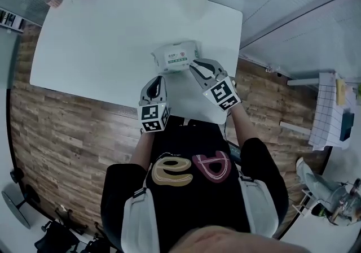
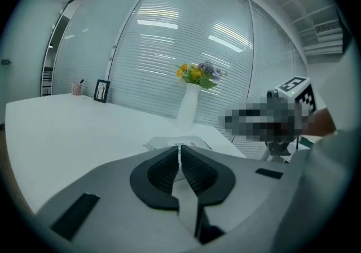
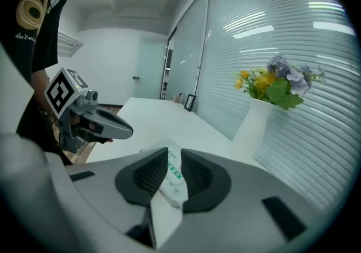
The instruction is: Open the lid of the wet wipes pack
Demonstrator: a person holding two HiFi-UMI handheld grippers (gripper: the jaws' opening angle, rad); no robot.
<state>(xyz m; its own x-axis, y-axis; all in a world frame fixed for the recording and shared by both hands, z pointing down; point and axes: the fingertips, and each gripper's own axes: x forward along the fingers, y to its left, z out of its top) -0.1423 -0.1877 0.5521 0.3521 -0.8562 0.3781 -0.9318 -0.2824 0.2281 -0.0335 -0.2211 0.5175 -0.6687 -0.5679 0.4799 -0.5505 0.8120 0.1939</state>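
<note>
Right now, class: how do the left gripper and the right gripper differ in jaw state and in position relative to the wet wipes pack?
The left gripper has its jaws together with nothing between them; the right gripper has its jaws apart, with the wet wipes pack showing in the gap. The left gripper sits short of the pack; the right gripper's tips are at its near right corner. Both point toward the pack.

Black printed shirt [image 1: 192,206]; grey left gripper [image 1: 158,81], right gripper [image 1: 194,65]

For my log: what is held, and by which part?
Seemingly nothing: the right gripper stands open around the wet wipes pack at its near edge, not clearly pressing. The left gripper is shut, empty.
</note>
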